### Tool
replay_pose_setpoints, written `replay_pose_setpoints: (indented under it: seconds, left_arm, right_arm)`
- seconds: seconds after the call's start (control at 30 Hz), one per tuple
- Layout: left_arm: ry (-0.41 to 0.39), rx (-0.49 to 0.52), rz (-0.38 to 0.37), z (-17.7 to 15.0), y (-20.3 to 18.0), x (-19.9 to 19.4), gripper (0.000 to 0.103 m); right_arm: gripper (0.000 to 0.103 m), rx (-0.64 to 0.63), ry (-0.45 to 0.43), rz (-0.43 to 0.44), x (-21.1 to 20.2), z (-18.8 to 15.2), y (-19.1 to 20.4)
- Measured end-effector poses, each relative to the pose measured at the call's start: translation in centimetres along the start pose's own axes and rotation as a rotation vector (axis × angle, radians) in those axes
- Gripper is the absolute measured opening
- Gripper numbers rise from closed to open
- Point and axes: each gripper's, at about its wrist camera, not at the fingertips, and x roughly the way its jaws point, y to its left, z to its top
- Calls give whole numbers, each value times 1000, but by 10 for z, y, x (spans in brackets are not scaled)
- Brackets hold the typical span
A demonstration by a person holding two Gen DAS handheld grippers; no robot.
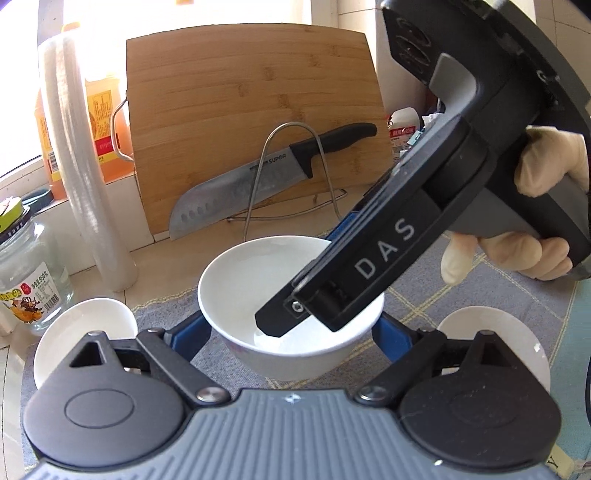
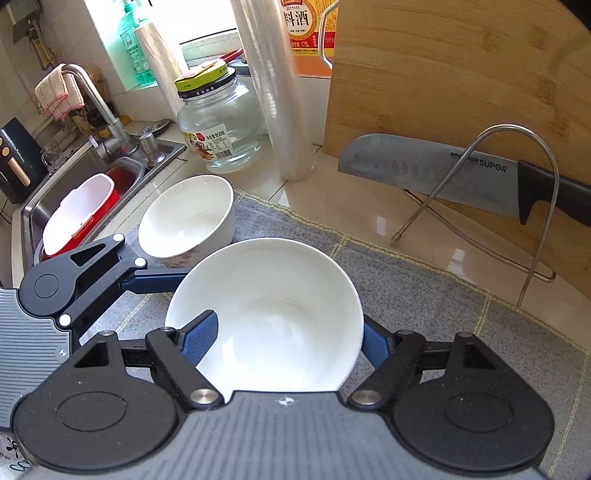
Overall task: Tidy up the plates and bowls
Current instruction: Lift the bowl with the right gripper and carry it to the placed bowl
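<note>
Knife (image 2: 461, 173) and cutting board (image 2: 461, 74) block the back, jar (image 2: 218, 125) left (mat (image 2: 424, 314) right free)

A large bamboo cutting board (image 2: 461, 74) stands upright against the wall, held by a thin steel wire rack (image 2: 517, 177). A broad steel kitchen knife with a black handle (image 2: 443, 168) leans across the front of the board, behind the wire loop. Just beside the board stands a tall roll of clear plastic wrap (image 2: 275, 92), and next to it a clear glass jar with a yellow-green lid (image 2: 218, 122). Behind them is an orange bottle of cooking wine (image 2: 312, 33). A grey woven mat with yellow lines (image 2: 424, 295) covers the counter. At the far left there is a steel sink (image 2: 48, 195) with a steel tap (image 2: 96, 99); a checked cloth (image 2: 57, 94) hangs over the tap. A red and white tub (image 2: 79, 214) sits in the sink. A green bottle (image 2: 133, 44) stands on the windowsill.
</note>
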Motion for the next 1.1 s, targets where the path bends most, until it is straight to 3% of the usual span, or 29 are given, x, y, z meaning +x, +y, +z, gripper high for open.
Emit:
replay_pose_setpoints:
  seconds: [0.67, 1.1]
  left_arm:
    - [-50, 57, -41, 8, -48, -42, 93]
    - [-43, 79, -77, 2, -84, -52, 93]
  right_arm:
    - [85, 22, -103, -21, -71, -40, 10]
    - [85, 53, -119, -42, -100, -77, 6]
